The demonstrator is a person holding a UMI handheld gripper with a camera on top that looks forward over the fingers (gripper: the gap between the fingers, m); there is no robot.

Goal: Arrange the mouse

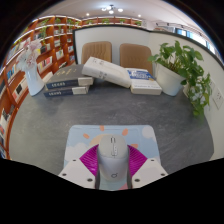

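Note:
A light grey computer mouse [112, 157] sits between my gripper's [112, 162] two fingers, their magenta pads [91, 158] pressed against its left and right sides. The gripper is shut on the mouse. Under and just beyond the mouse lies a pale mouse mat [98, 134] with faint coloured spots, resting on the grey table [60, 115]. I cannot tell whether the mouse is lifted or resting on the mat.
Beyond the mat stand stacked books [64, 80] at the left, a white box [103, 71] leaning on books [145, 84] in the middle, and a potted green plant [183, 68] at the right. Two chairs [136, 58] and bookshelves [50, 45] stand behind the table.

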